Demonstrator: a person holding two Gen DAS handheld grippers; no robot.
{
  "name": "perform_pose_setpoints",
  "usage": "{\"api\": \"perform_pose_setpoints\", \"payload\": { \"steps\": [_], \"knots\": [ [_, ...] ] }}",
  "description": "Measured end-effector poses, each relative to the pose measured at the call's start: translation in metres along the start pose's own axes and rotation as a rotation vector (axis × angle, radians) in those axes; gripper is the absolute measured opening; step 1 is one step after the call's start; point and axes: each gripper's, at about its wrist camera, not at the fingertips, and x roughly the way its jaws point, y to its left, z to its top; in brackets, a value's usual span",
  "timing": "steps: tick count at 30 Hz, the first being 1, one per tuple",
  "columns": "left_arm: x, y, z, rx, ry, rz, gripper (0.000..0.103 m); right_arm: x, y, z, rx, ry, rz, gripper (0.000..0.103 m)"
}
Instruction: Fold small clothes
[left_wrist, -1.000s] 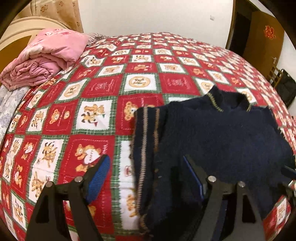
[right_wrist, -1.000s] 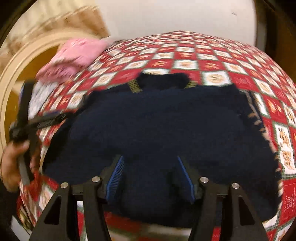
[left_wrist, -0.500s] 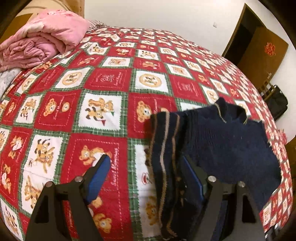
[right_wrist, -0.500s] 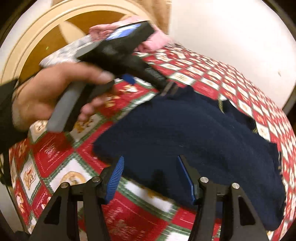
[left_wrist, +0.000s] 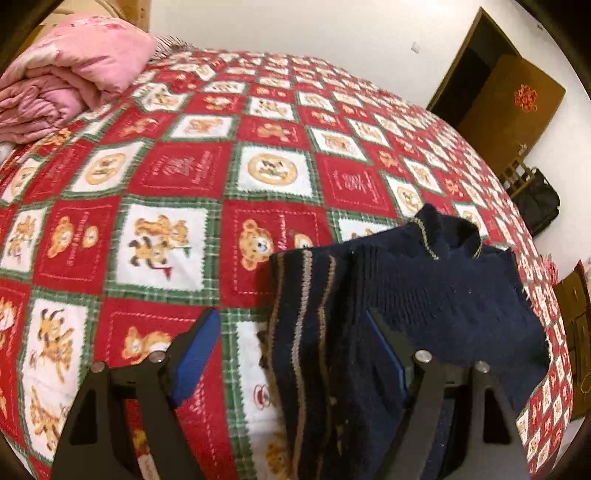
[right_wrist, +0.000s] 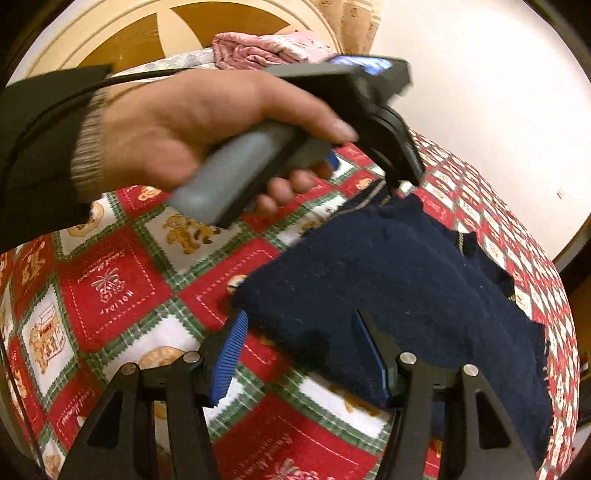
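Note:
A navy knit sweater (left_wrist: 436, 295) lies flat on the red teddy-bear bedspread (left_wrist: 177, 177), collar away from me. A sleeve with tan stripes (left_wrist: 306, 332) is folded along its left side. My left gripper (left_wrist: 291, 343) is open just above that striped edge, one finger over the bedspread, the other over the navy knit. In the right wrist view the sweater (right_wrist: 388, 277) runs off to the right. My right gripper (right_wrist: 299, 350) is open over its near corner and grips nothing. A person's hand (right_wrist: 177, 136) holds the left gripper's handle above the bed.
A folded pink quilt (left_wrist: 66, 81) lies at the head of the bed, by a round wooden headboard (right_wrist: 122, 40). A brown door (left_wrist: 513, 99) and a black bag (left_wrist: 539, 203) stand beyond the bed's far right edge.
The right gripper swung from the middle of the sweater's hem to its left corner and rolled; the hand with the left gripper came into its view. The left gripper drifted and turned left.

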Motion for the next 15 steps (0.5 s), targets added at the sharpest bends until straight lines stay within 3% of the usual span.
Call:
{"api": "perform_pose_setpoints", "payload": {
  "steps": [15],
  "knots": [
    [0.038, 0.005, 0.011, -0.006, 0.07, -0.077, 0.081, 0.025, 0.029, 0.0, -0.083, 0.019, -0.084, 0.061]
  ]
}}
